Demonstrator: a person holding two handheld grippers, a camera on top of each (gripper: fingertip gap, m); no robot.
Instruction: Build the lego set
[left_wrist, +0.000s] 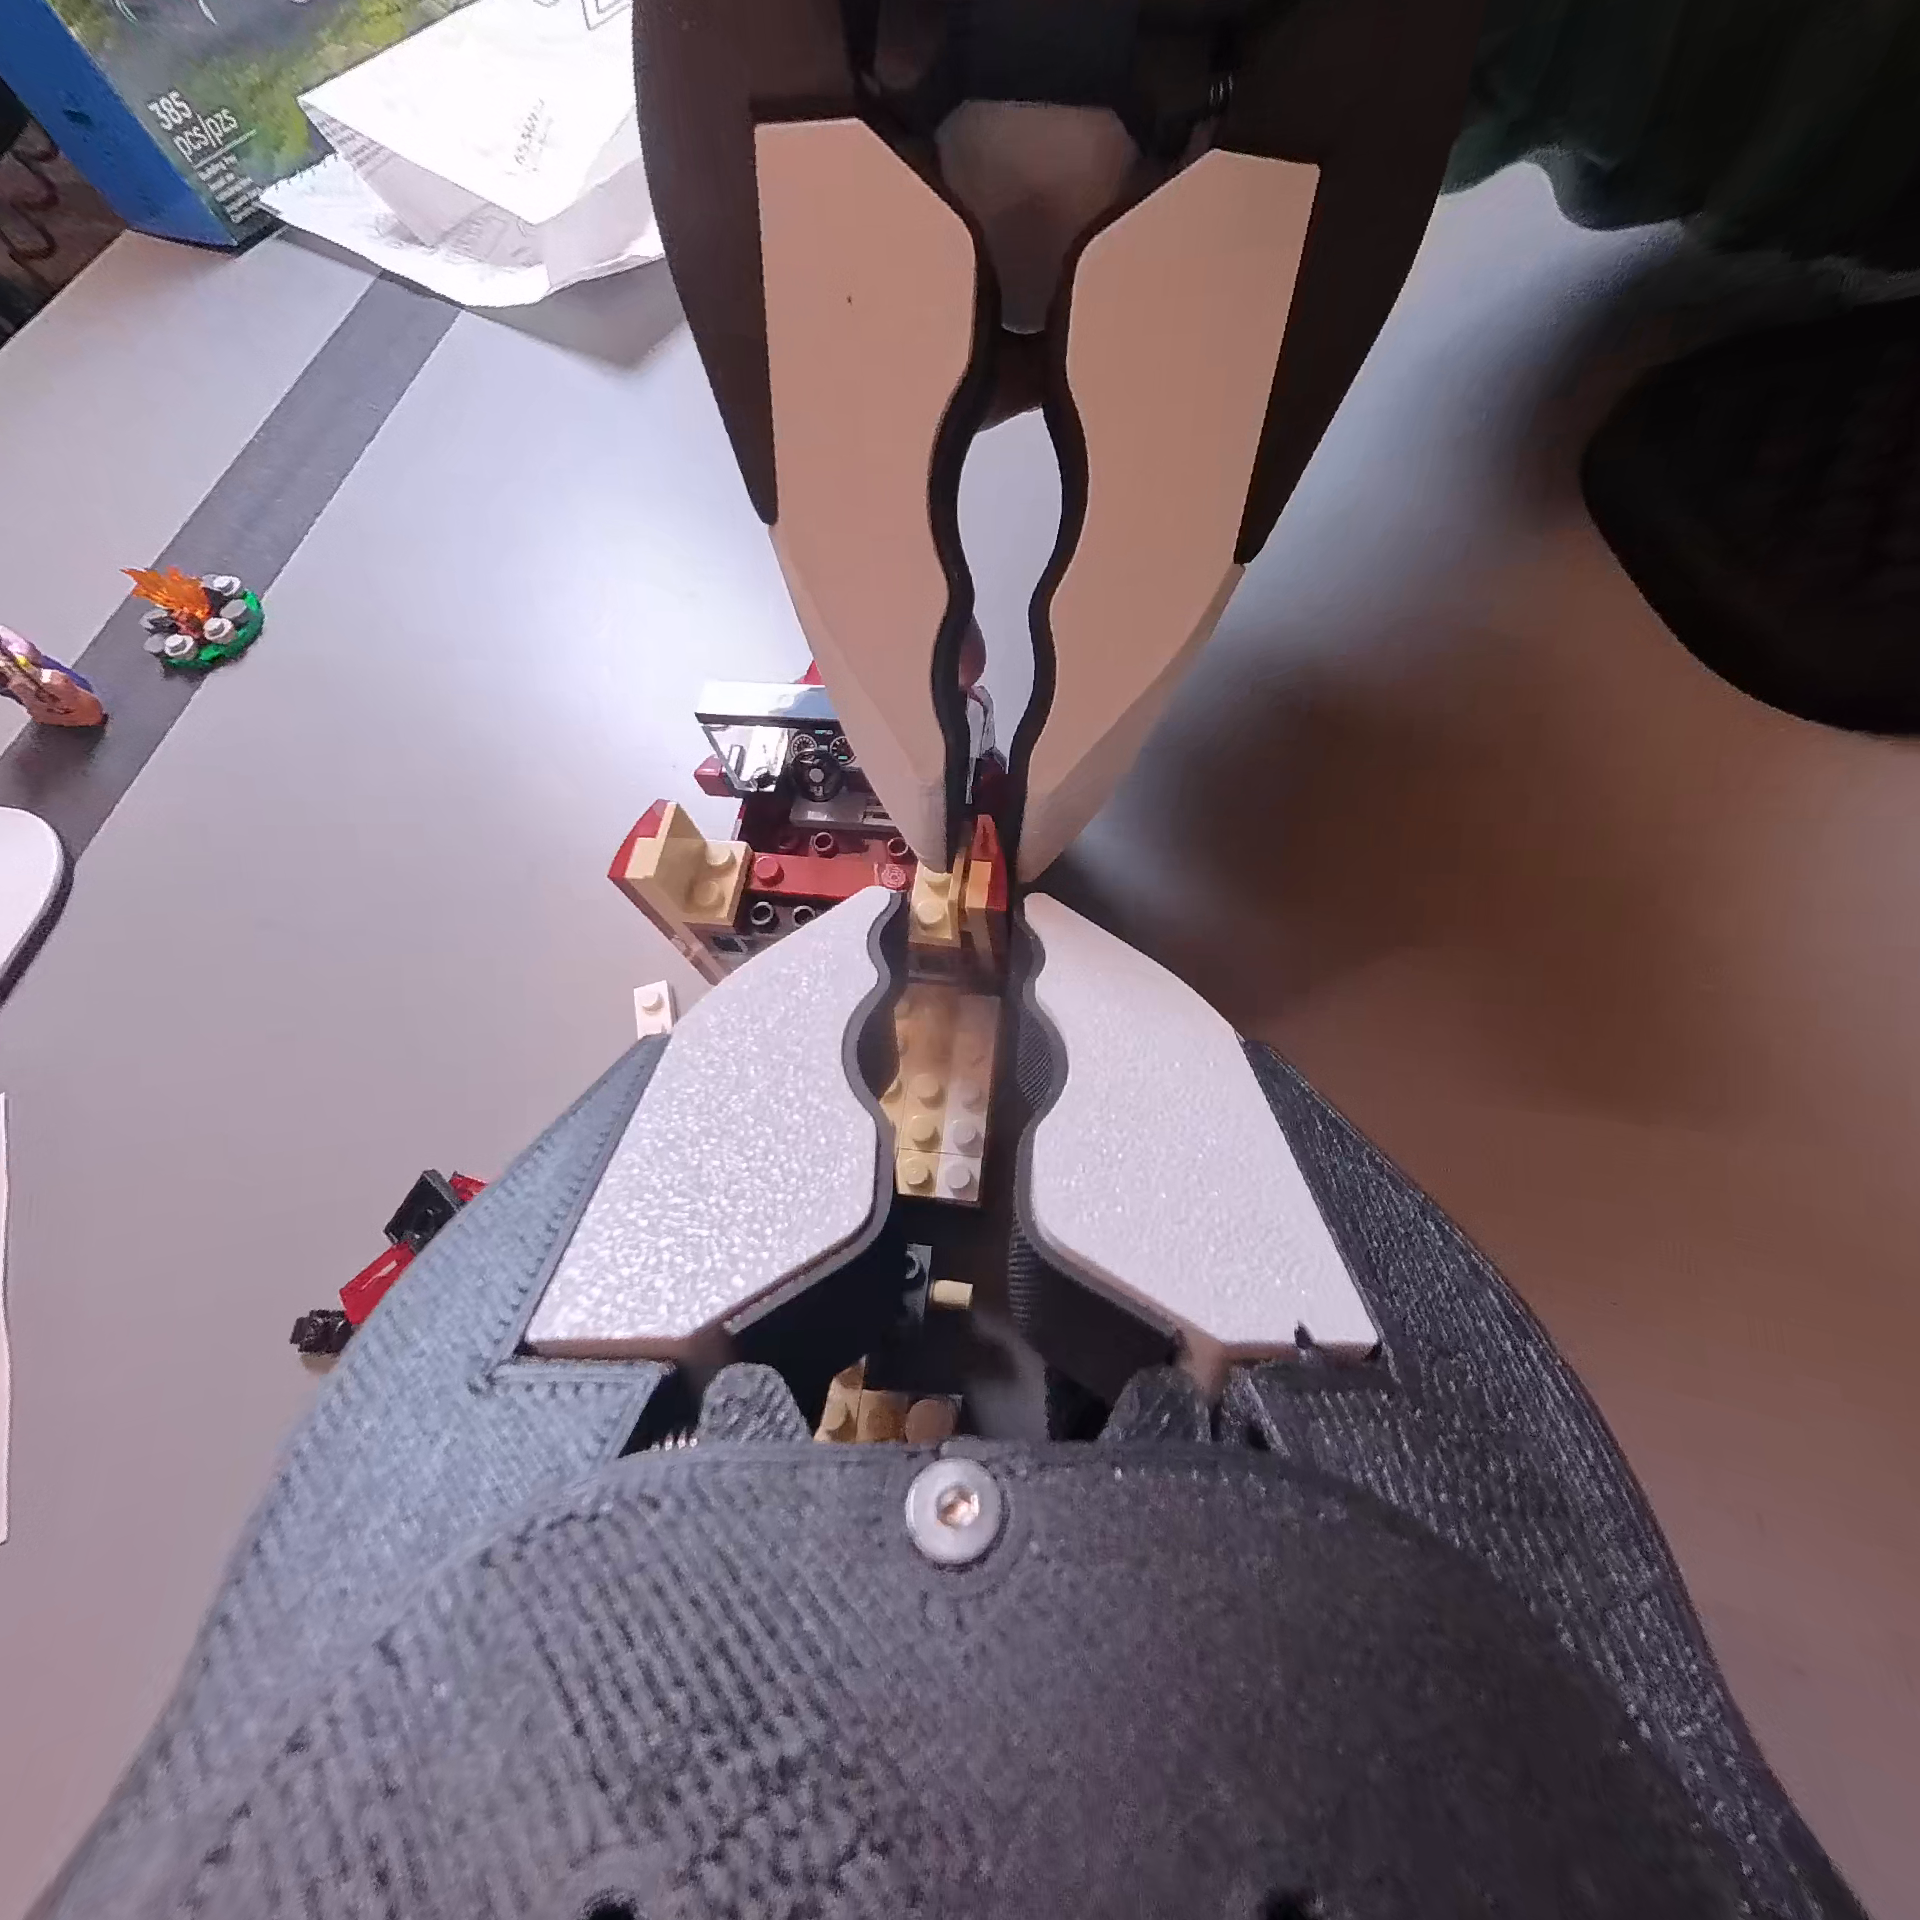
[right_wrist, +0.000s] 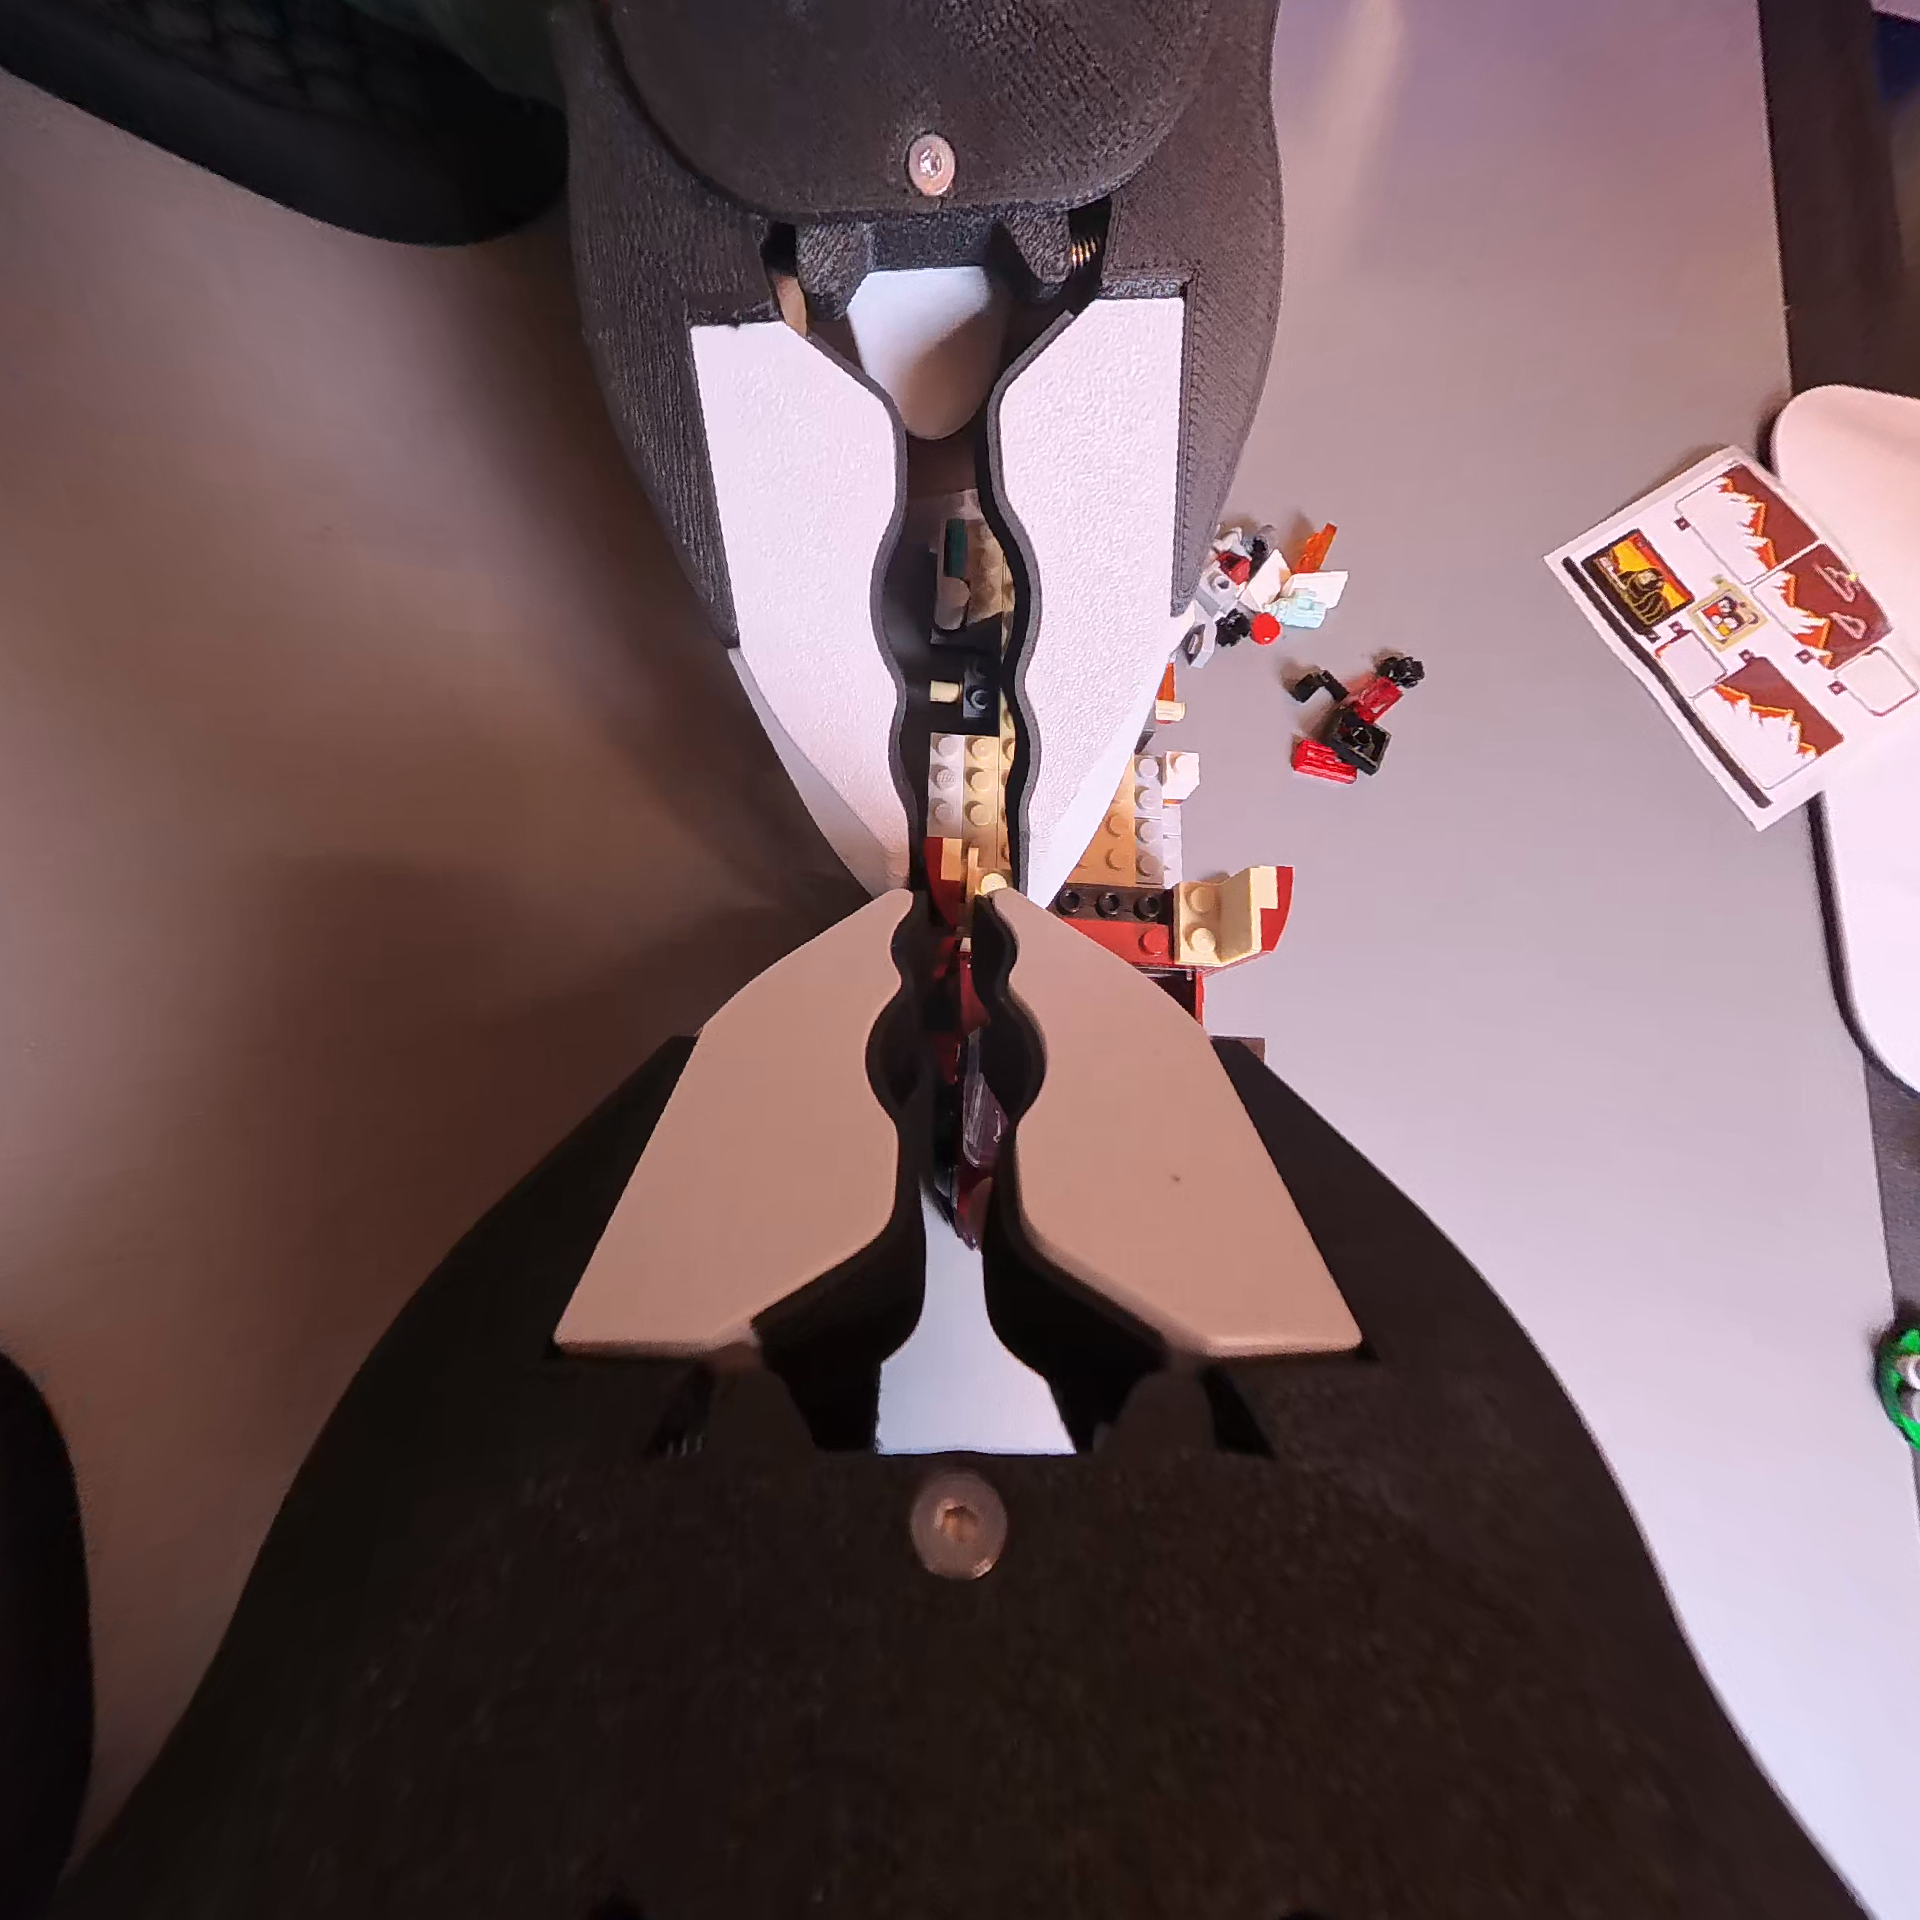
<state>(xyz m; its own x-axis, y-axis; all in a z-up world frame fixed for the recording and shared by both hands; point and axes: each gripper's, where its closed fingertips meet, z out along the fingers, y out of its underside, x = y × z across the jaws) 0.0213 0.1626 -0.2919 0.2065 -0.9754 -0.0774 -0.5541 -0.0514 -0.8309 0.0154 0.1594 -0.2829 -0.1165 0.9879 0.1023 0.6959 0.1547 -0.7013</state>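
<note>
Your left gripper (left_wrist: 961, 904) is clamped across the dark red and tan lego model (left_wrist: 831, 831), which sits on the grey table (left_wrist: 468, 727). Your right gripper (right_wrist: 951, 909) meets it tip to tip, nipping a small tan piece (right_wrist: 992, 885) at the model's near end, loose bricks (right_wrist: 1340, 717) well right

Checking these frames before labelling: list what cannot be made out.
- Left wrist view: the left gripper hides most of the lego model.
- Right wrist view: what the right gripper pinches is hidden by its own fingers.
- Right wrist view: loose pieces too small to identify.
</note>
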